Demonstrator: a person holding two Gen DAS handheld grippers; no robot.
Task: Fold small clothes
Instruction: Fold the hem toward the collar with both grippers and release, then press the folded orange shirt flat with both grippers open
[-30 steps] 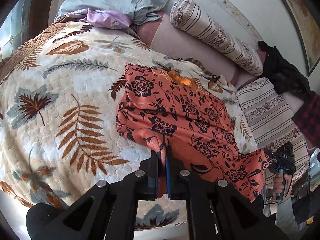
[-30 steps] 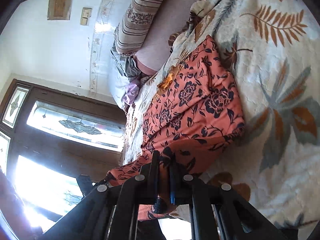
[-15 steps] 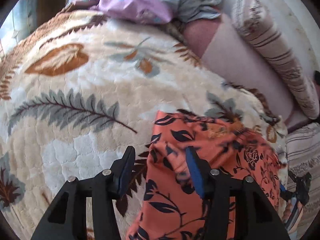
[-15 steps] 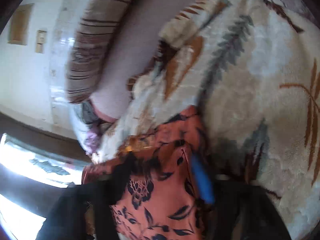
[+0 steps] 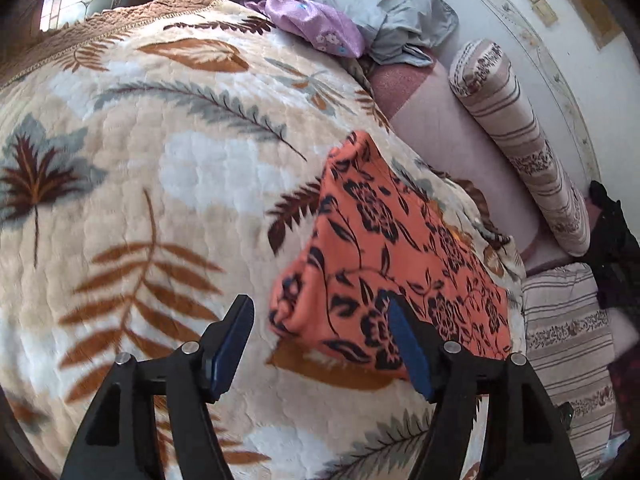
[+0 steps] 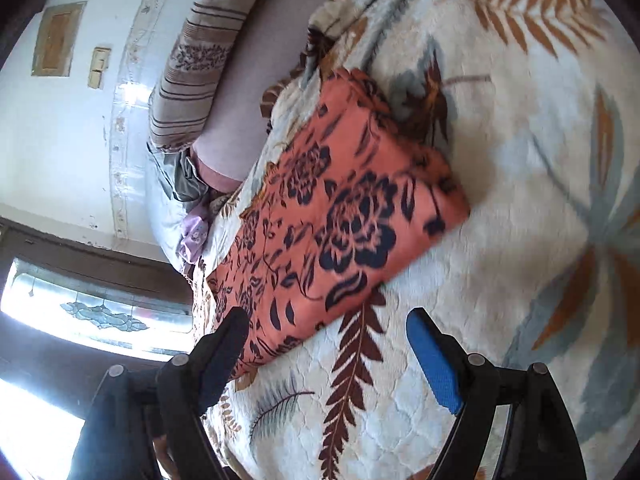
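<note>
Orange floral garment [image 5: 384, 264] lies folded flat on the leaf-patterned blanket [image 5: 168, 184] that covers the bed, a rough rectangle. In the left wrist view its long axis runs from a narrow far corner, pointing toward the lilac cloth [image 5: 312, 24] and grey pillow [image 5: 384, 4] at the head of the bed, down to a wider near edge. The striped bolster [image 5: 520, 136] lies beside the garment's right edge, apart from it across a strip of pink sheet.

Left tool [image 5: 320, 344] has just been opening; its blue pads stand wide, the garment's near corner between them but unpressed. Right tool [image 6: 324, 356] stands wide open, holding nothing, just short of the garment's [image 6: 340, 216] near edge.
</note>
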